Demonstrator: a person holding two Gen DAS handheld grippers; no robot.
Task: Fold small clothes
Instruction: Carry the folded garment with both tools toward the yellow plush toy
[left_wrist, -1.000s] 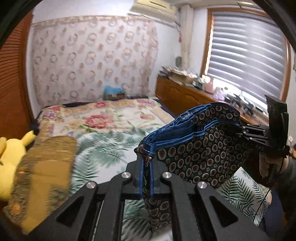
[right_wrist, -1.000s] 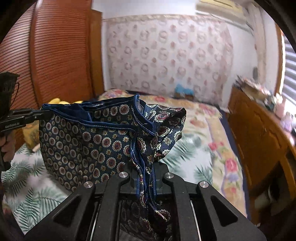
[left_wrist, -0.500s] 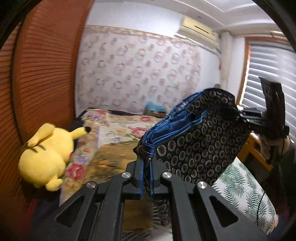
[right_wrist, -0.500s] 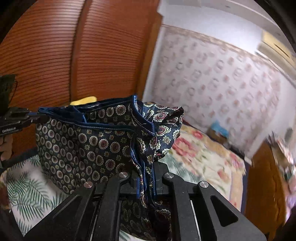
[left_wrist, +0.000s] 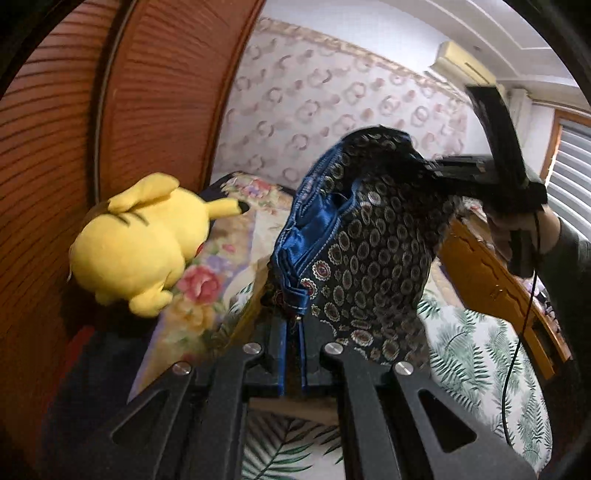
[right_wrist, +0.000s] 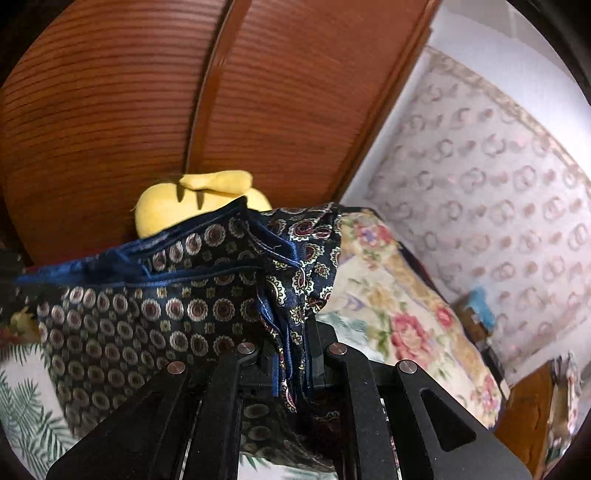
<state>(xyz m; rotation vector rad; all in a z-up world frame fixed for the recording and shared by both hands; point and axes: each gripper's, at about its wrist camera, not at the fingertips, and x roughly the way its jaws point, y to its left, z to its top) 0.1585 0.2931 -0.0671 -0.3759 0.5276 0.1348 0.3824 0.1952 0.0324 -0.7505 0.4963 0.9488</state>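
A small dark navy garment (left_wrist: 373, 254) with round medallion print and shiny blue trim hangs in the air between both grippers, above the bed. My left gripper (left_wrist: 293, 354) is shut on one end of its blue-edged hem. My right gripper (right_wrist: 291, 363) is shut on the other end, where the cloth (right_wrist: 147, 314) bunches in several layers. The right gripper also shows in the left wrist view (left_wrist: 424, 166), held by a hand at the upper right, with the garment stretched from it.
A yellow plush toy (left_wrist: 144, 240) lies on the floral bedspread (left_wrist: 207, 295) by the wooden slatted wardrobe (left_wrist: 74, 147). A palm-leaf sheet (left_wrist: 476, 354) covers the near part of the bed. A wooden cabinet (left_wrist: 491, 280) stands along the right.
Both grippers have swung left toward the wardrobe and plush toy, carrying the garment with them. The garment stays stretched between them, now tilted up on the right side.
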